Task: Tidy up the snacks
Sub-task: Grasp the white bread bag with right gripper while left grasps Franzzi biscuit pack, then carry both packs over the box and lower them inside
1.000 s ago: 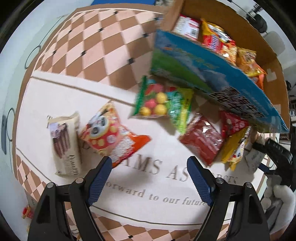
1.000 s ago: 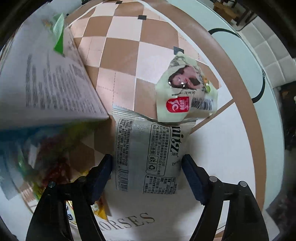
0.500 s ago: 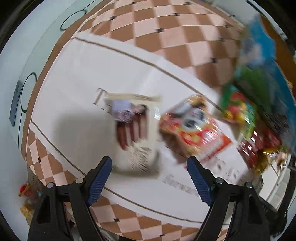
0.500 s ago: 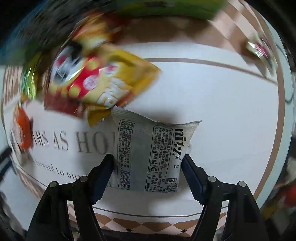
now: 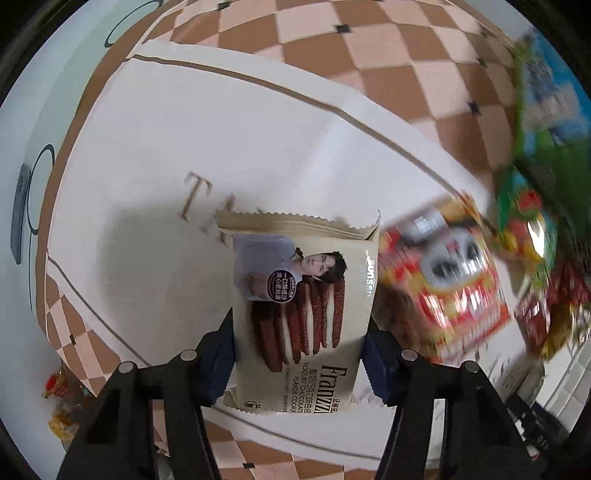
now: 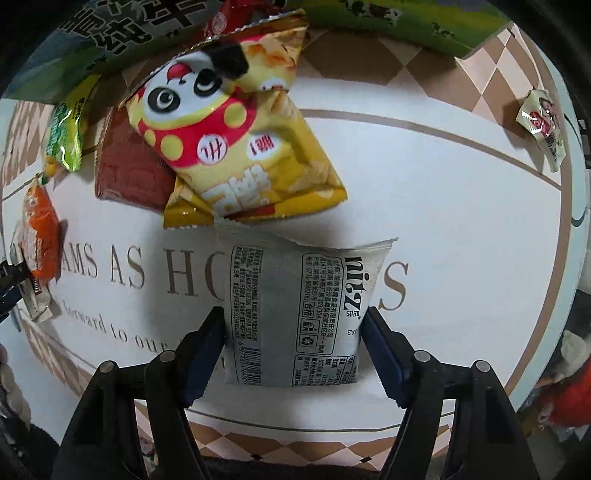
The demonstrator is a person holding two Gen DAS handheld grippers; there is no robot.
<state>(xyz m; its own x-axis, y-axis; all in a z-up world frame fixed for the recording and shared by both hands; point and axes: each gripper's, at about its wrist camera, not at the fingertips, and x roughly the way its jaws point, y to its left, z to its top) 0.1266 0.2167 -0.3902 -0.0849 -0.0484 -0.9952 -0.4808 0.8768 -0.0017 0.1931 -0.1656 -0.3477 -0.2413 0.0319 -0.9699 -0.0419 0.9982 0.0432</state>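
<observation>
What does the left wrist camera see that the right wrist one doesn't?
Only the left view shows the beige Franzzi cookie pack between the left tongs. Only the right view shows the grey packet gripped in the right tongs, plus a small pouch far off by the mat's edge. Both show the white lettered mat and a panda snack bag.

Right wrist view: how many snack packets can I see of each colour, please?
Grey: 1, the grey packet in the right claw
Yellow: 1, the panda bag
Red: 2, the dark red packet and the red packet at the top
Green: 1, the green packet
Orange: 1, the orange packet
Cream: 2, the small cream packet and the cream cookie packet
Total: 8 visible; others may be hidden.
</observation>
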